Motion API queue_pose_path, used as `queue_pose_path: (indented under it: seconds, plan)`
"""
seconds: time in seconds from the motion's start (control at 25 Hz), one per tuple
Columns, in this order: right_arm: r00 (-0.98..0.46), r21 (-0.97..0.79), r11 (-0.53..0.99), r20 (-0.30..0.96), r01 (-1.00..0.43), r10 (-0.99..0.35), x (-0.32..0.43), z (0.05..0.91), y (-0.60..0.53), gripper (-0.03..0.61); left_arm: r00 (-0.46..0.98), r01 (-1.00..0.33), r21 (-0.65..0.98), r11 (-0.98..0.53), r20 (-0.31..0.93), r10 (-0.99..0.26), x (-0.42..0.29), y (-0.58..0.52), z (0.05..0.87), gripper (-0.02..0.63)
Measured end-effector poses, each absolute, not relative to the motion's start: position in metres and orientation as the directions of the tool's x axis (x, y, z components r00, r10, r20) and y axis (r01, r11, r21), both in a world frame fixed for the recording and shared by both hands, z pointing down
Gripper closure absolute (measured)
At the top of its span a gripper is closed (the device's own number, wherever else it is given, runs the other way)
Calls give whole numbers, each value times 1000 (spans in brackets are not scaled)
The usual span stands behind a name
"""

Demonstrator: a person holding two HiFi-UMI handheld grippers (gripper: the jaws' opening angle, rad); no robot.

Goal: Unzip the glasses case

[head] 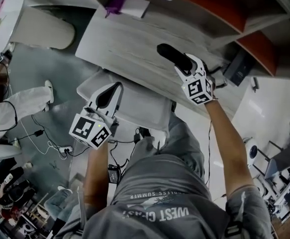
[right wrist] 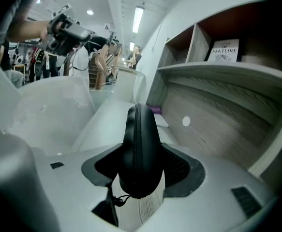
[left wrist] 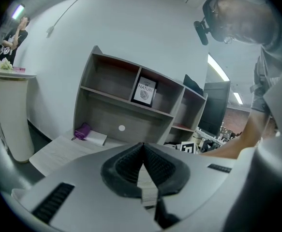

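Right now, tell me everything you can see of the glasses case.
The case is black and oblong with rounded ends, and looks like a fabric-covered hard shell. A zip runs lengthwise along its edge, facing the right gripper's camera, and looks fully closed. A thin cord pull hangs at the near end. The right gripper clamps the case by its two broad sides near that end, so the rest sticks out forward over the desk. Nothing else touches it.

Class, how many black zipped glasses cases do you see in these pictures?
1. The black zipped glasses case is clamped in the right gripper over the pale wooden desk; others may be hidden from view.
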State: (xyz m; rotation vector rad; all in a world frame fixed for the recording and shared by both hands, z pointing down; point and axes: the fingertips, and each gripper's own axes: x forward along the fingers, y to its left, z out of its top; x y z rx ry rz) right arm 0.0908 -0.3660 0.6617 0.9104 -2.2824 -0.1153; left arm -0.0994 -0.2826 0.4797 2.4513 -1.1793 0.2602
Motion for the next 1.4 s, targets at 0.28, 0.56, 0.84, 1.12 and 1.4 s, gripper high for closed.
queue_pose_path:
  seconds: [0.28, 0.56, 0.84, 1.12, 1.4]
  plan:
    - [-663, 266, 809, 468, -525, -584, 73, 575, -309, 330, 691, -717, 379, -585, 276, -669, -93, -263, 477, 614]
    - [-763, 238, 868, 414, -437, -497, 57, 490, -245, 328, 784, -558, 560, -612, 117, -609, -81, -242, 465, 614]
    - [-851, 188, 916, 341, -354, -398, 35, 425, -190, 328, 835, -257, 720, -645, -171, -523, -77, -228, 430, 535]
    - [-887, 118, 935, 296, -334, -354, 23, 393, -153, 328, 792, 131, 709, -693, -496, -357, -74, -194, 385, 489]
    - [-894, 98, 937, 280, -336, -350, 13, 384, -129, 328, 704, 324, 664, -674, -645, -297, -86, -176, 363, 532]
